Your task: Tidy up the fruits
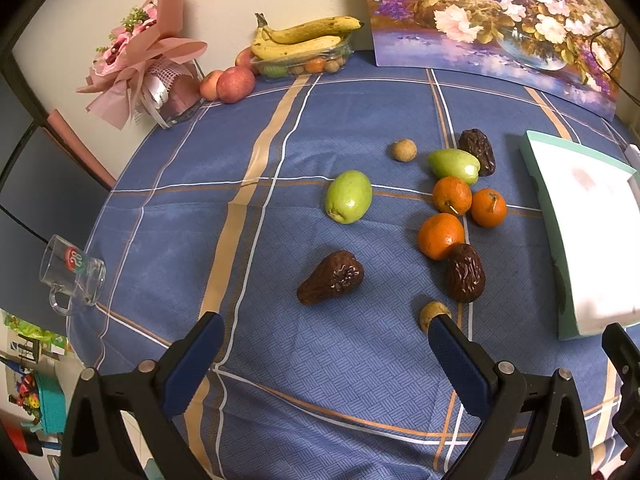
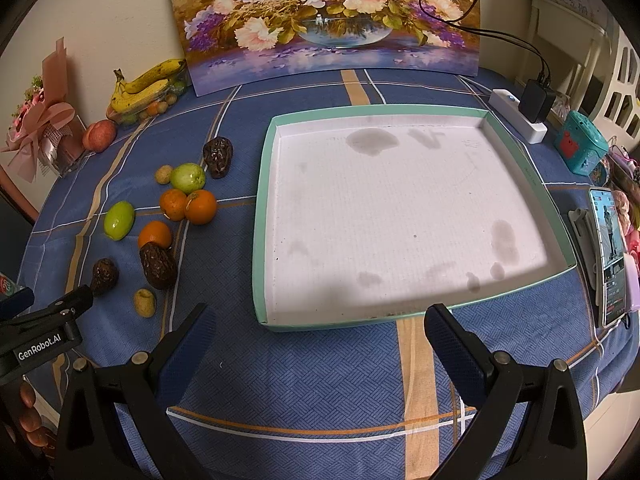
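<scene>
Ten small fruits lie loose on the worktop (image 2: 320,380), on its blue checked cloth, left of the tray (image 2: 262,216): three oranges (image 1: 452,195), two green fruits (image 1: 348,196), three dark wrinkled fruits (image 1: 332,278) and two small tan ones (image 1: 404,149). The oranges sit close together, one touching a dark fruit. The white tray with the green rim holds no fruit; I see only stains inside. My left hand-held gripper (image 1: 326,344) hovers released over the cloth, grasping nothing, near the dark fruit. My right hand-held gripper (image 2: 318,330) is also released, before the tray's near edge. Bananas (image 1: 304,38) and apples (image 1: 235,84) rest far back by the wall.
</scene>
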Demonstrator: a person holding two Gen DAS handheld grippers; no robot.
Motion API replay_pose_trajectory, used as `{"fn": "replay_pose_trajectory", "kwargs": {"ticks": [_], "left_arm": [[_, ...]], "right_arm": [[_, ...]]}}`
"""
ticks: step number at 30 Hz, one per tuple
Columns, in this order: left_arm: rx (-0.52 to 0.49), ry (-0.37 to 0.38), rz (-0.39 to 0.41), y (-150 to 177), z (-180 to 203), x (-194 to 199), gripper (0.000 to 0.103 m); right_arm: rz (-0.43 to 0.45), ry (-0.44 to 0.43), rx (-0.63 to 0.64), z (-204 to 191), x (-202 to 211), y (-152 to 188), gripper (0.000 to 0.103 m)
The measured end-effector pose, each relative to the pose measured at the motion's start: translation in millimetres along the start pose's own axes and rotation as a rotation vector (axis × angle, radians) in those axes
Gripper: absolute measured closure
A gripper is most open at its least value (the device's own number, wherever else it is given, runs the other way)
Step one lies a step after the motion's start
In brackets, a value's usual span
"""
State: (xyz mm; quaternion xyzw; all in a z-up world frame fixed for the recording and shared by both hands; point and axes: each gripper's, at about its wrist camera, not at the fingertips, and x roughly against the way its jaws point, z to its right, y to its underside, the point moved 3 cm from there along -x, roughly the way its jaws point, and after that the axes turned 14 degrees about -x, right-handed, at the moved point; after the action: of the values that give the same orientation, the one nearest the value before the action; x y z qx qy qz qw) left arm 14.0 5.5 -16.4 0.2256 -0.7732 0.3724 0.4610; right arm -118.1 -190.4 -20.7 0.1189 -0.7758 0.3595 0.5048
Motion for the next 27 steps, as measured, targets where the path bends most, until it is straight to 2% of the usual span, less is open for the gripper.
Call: {"fn": "replay_pose_trajectory", "kwargs": {"ticks": [27], "left_arm": [[0.020, -0.009, 0.005, 1.4, -2.5, -2.7, 0.000]], "right_arm": [[-0.001, 0.000, 0.001, 0.2, -0.4, 0.2, 0.000]]}}
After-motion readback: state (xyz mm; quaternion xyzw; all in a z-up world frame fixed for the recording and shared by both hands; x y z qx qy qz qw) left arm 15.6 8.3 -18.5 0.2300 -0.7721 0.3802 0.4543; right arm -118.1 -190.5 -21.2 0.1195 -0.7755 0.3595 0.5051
